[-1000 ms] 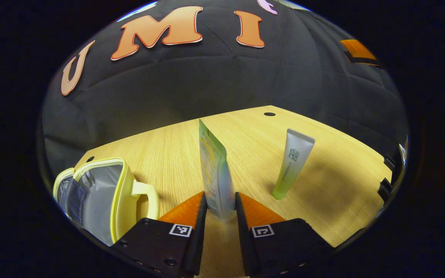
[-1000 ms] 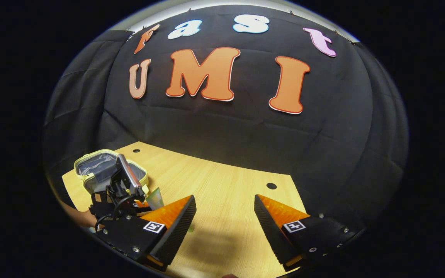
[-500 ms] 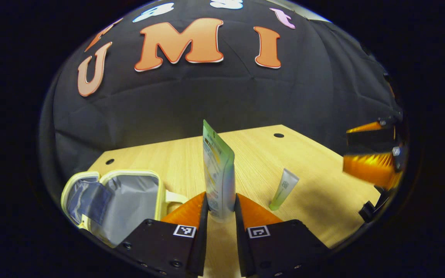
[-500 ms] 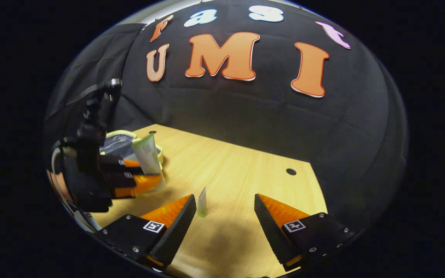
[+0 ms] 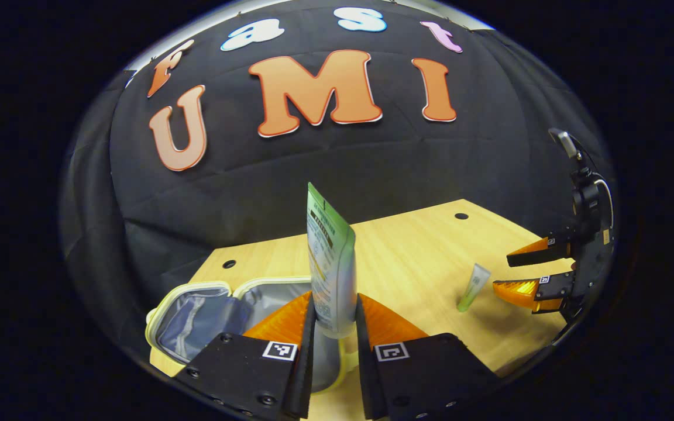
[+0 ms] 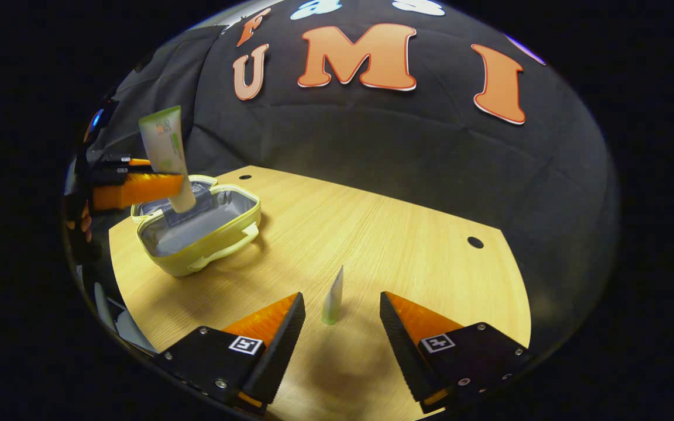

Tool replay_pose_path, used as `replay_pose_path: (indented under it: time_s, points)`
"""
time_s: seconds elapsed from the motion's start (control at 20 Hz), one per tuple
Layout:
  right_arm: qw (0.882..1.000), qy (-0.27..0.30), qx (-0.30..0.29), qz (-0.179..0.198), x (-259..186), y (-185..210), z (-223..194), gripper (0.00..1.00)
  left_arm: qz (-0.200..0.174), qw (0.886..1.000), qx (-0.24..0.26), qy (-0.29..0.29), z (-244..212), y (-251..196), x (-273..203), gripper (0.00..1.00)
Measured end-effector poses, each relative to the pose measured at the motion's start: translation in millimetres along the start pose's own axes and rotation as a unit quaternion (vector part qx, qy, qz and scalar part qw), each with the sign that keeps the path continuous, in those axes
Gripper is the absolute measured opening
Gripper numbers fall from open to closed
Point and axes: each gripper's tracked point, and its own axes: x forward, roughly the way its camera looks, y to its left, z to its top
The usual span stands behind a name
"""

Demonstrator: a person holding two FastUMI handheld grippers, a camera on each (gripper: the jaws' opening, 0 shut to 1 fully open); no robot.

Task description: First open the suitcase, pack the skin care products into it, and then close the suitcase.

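My left gripper (image 5: pixel 335 313) is shut on a tall green and white tube (image 5: pixel 328 263), held upright above the open yellow case (image 5: pixel 196 318) with its grey lining. In the right gripper view the same tube (image 6: pixel 164 155) hangs over the case (image 6: pixel 196 225), pinched by the left gripper (image 6: pixel 138 175). A small pale green tube (image 6: pixel 332 298) stands on its cap on the wooden table (image 6: pixel 372 234), just ahead of my open right gripper (image 6: pixel 337 313), between the lines of its fingers. From the left gripper view, that small tube (image 5: pixel 473 286) stands beside the right gripper (image 5: pixel 504 275).
The table (image 5: pixel 407 251) has round holes near its far corners, one being (image 6: pixel 475 241). The black cloth wall rises right behind it. A hand (image 6: pixel 82 219) shows at the left edge of the right gripper view.
My left gripper has carried the big tube up and leftward over the open case. My right gripper has dropped lower and lined up with the small tube, which now stands between its fingers' lines.
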Motion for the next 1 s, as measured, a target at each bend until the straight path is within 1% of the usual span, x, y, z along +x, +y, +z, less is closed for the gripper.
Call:
replay_pose_path:
  time_s: [0.05,0.15,0.2,0.25,0.4,0.45,0.5,0.55,0.65,0.7,0.75,0.8,0.85,0.9,0.95,1.0]
  points:
    - [1.000,0.009,-0.004,0.001,5.6,2.2,-5.9,0.78,0.009,1.000,0.000,0.005,-4.7,12.0,-2.3,0.34]
    - [1.000,0.030,-0.008,-0.003,20.4,2.0,-16.4,0.71,0.025,1.000,-0.002,0.018,-14.1,34.8,-7.8,0.34]
    - [0.999,0.040,-0.005,-0.002,29.0,4.0,-20.0,0.64,0.033,0.999,-0.003,0.024,-19.1,46.2,-9.7,0.34]
    - [0.999,0.049,0.002,-0.005,39.5,4.9,-24.1,0.65,0.037,0.999,-0.005,0.031,-25.1,54.7,-9.9,0.35]
    - [0.997,0.073,0.013,-0.017,60.1,3.4,-38.3,0.65,0.050,0.997,-0.009,0.053,-38.7,82.3,-12.3,0.34]
    - [0.997,0.075,0.014,-0.024,65.6,1.1,-39.7,0.58,0.052,0.997,-0.011,0.059,-44.7,92.4,-11.0,0.34]
    - [0.996,0.080,0.020,-0.024,68.2,2.8,-42.6,0.51,0.055,0.996,-0.012,0.064,-48.4,101.4,-10.3,0.34]
    - [0.996,0.085,0.030,-0.024,70.3,5.4,-45.4,0.48,0.056,0.996,-0.013,0.068,-50.5,109.6,-8.5,0.34]
    - [0.995,0.089,0.046,-0.027,69.1,5.0,-45.6,0.30,0.055,0.996,-0.011,0.075,-54.4,121.9,-5.2,0.34]
    - [0.994,0.089,0.059,-0.024,67.1,10.6,-44.3,0.33,0.051,0.996,-0.010,0.078,-56.2,125.8,-2.8,0.34]
    - [0.994,0.086,0.068,-0.021,63.7,15.5,-37.6,0.28,0.045,0.996,-0.010,0.082,-59.2,127.4,1.4,0.34]
    - [0.994,0.083,0.069,-0.022,60.3,18.2,-32.1,0.28,0.039,0.995,-0.009,0.086,-62.8,129.8,4.4,0.34]
    - [0.994,0.078,0.067,-0.023,54.3,21.8,-25.5,0.32,0.032,0.995,-0.009,0.091,-65.4,130.7,7.7,0.34]
    - [0.995,0.071,0.065,-0.021,48.6,25.8,-16.3,0.28,0.025,0.995,-0.011,0.096,-68.3,132.4,11.1,0.34]
    - [0.996,0.064,0.063,-0.016,42.8,32.0,-6.3,0.32,0.017,0.994,-0.012,0.103,-72.3,133.1,14.0,0.34]
    - [0.996,0.059,0.060,-0.011,36.8,38.6,3.9,0.32,0.010,0.994,-0.014,0.108,-75.8,134.2,17.1,0.34]
